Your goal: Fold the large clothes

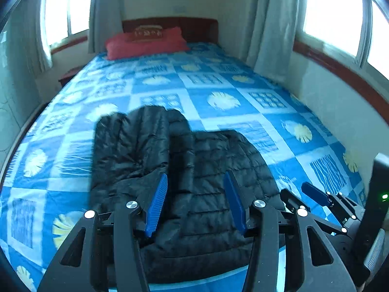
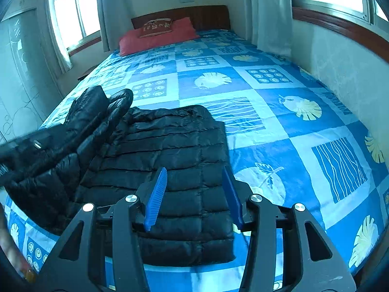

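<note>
Jacket [image 1: 194, 170], black and quilted, lies partly folded on the near end of the bed [image 1: 218, 85], its sleeves bunched up on the left. My left tongs [image 1: 195, 204] hang above it, spread wide and holding nothing. My right tongs [image 2: 194, 197] likewise gape empty over its flat quilted panel.

Blue patterned bedsheet [image 2: 279, 112]; red pillow [image 2: 158, 36] against wooden headboard [image 2: 209, 15]; pale curtains [image 1: 272, 29].

Black quilted jacket [image 2: 170, 170], blue patterned bedsheet [image 2: 279, 126], red pillow [image 2: 158, 36].
</note>
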